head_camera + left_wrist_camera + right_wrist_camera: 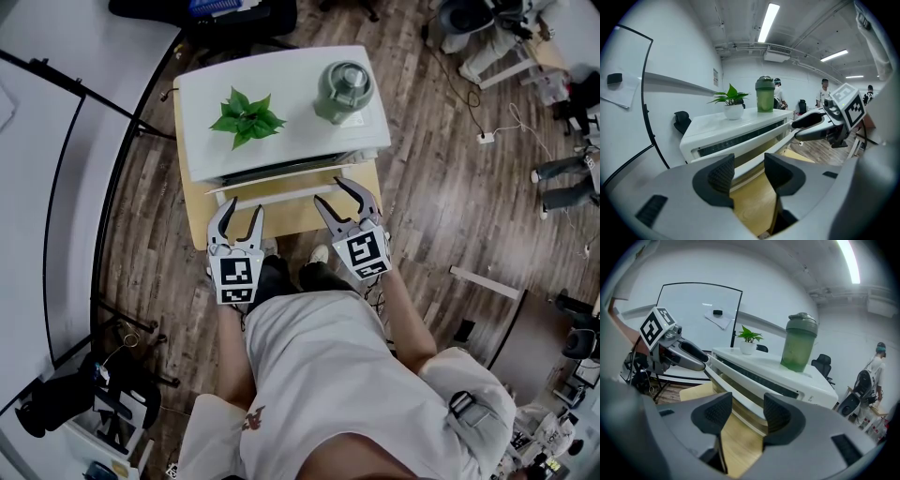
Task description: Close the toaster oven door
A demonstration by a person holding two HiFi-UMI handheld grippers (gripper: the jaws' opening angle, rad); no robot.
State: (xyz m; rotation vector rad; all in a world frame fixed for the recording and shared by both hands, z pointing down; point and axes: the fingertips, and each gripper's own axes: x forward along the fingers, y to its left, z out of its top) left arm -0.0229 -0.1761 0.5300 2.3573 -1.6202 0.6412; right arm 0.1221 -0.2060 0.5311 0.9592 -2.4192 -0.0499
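Observation:
A white toaster oven (pixel 281 112) stands on a small wooden table (pixel 281 220). Its door (pixel 277 187) hangs partly open, leaning out toward me, with a white handle bar (pixel 761 154) along its edge. My left gripper (pixel 241 208) is open just in front of the door's left part, with nothing between its fingers; past the left gripper's (pixel 749 168) pads I see the handle. My right gripper (pixel 328 190) is open at the door's right end, its tips close to the handle; I cannot tell whether they touch. The right gripper's (pixel 746 411) pads hold nothing.
A potted plant (pixel 246 117) and a green shaker bottle (pixel 344 91) stand on top of the oven. A whiteboard on a stand (pixel 56 187) is to the left, on wooden floor. Several people (pixel 824 91) and office chairs are far behind.

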